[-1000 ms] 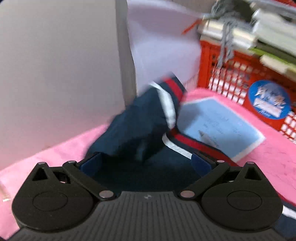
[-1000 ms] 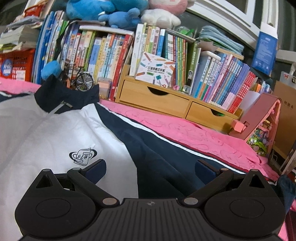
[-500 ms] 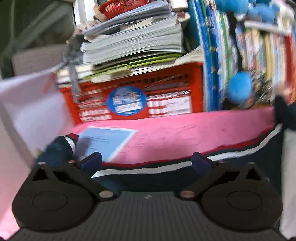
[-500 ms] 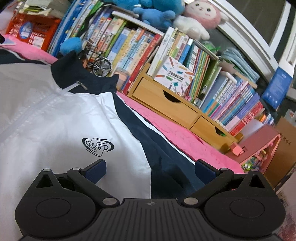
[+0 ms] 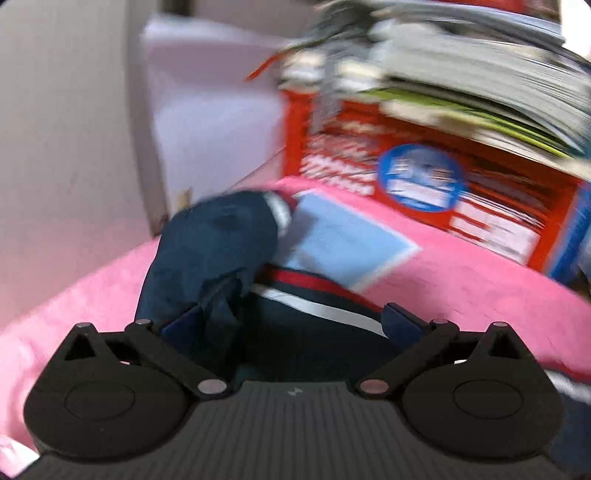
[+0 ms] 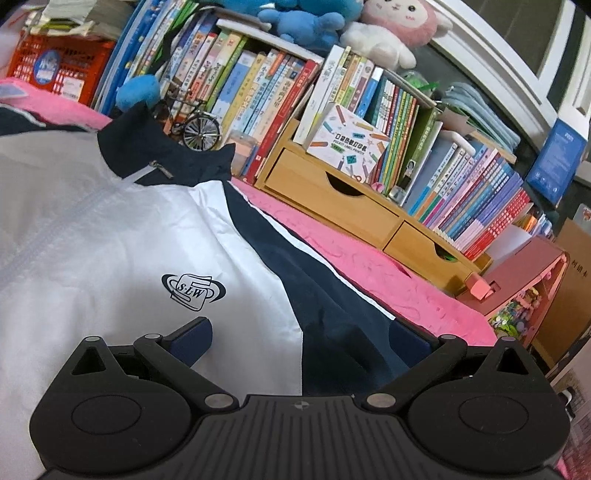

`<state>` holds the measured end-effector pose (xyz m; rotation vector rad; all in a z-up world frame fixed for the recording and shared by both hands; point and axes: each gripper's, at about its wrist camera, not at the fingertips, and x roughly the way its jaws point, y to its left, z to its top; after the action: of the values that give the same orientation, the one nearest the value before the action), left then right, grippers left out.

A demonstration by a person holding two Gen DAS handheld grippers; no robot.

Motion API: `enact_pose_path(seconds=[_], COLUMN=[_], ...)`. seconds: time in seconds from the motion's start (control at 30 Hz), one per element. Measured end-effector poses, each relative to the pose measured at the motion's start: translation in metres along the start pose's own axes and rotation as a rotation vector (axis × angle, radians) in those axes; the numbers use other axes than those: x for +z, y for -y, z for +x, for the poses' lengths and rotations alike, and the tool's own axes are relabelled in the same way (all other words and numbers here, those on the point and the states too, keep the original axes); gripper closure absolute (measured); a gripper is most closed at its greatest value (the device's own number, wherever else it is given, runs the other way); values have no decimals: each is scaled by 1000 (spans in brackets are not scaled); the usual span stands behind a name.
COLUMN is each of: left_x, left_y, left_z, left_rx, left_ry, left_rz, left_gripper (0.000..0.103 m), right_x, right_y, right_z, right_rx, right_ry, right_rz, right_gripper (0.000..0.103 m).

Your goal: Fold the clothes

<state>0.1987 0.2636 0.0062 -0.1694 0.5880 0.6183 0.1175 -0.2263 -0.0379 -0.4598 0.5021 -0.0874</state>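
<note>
Pink plush cloth [image 6: 373, 266] is covering the work surface, with a packed row of books [image 6: 266, 92] and a wooden drawer unit [image 6: 332, 199] standing along the back, probably pushed there to keep the middle free for folding. One jacket [image 6: 122, 258], white in front with navy sides and collar, is lying flat and face up on the cloth, zipped, which suits folding. Its navy sleeve [image 5: 210, 251] is lying bunched at the far left corner, near one blue sheet of paper [image 5: 340, 240] and one red crate [image 5: 424, 184] stacked with papers.

Two grippers are working here. The left gripper [image 5: 291, 321] is hovering over the sleeve with its jaws spread wide and gripping nothing; a fold of navy fabric is lying beside its left finger. The right gripper [image 6: 299, 339] is hanging over the jacket's chest and right side, jaws likewise spread and empty. No fold looks made yet, so I judge the task is barely begun.

Two drawers are showing in the unit, and three plush toys [image 6: 384, 22] are sitting on top of the books.
</note>
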Motion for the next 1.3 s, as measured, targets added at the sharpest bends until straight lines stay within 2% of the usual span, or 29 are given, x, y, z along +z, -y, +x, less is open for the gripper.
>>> enact_pose_path(seconds=[0.03,0.13,0.23,0.37,0.43,0.53,0.63,0.7,0.77,0.9,1.0,1.07,1.1,1.13,1.17,1.2,1.23,1.27,1.3], left_x=[-2,-11,-24,-41,-45,-33,-17,-12,-11,-15,-20,-23,-25,-28,-31,-34,-38,-40,-43], left_y=[7,24,48,78,94,115,139,162,191,232,241,240,241,241,241,240,239,239,239], left_z=[-13,-52,-85,-109,-111,-92,-63,-47,-32,-8,3,5,3,-2,-7,-14,-22,-29,-35], left_rx=[-27,-215,-361,-506,-564,-668,-768,-802,-821,-874,-955,-970,-960,-950,-939,-928,-918,-905,-891], left_ry=[15,45,58,72,103,95,69,34,-27,-154,-208,-191,-183,-164,-143,-125,-108,-99,-90], left_rz=[26,72,165,323,402,440,420,444,536,716,739,710,700,704,709,711,713,709,704], left_gripper=[0,0,0,0,0,0,0,0,0,0,0,0,0,0,7,12,21,33,40], right_x=[0,-3,-11,-16,-10,13,43,60,77,97,103,101,100,99,98,100,102,103,105], right_y=[4,24,54,83,96,108,106,96,78,42,25,21,20,18,16,13,7,2,-3], right_z=[-1,-1,1,-1,1,18,53,84,111,151,177,190,189,187,185,181,175,169,162], right_rx=[5,60,122,159,230,343,447,509,565,587,615,678,681,685,688,686,667,648,627], right_ry=[4,6,-10,15,59,124,127,84,40,-2,-57,-111,-105,-100,-95,-94,-93,-93,-92], right_rz=[21,142,294,332,315,267,202,169,131,24,0,64,83,102,118,114,90,67,43], right_gripper=[0,0,0,0,0,0,0,0,0,0,0,14,27,51,61,77,86,88,90])
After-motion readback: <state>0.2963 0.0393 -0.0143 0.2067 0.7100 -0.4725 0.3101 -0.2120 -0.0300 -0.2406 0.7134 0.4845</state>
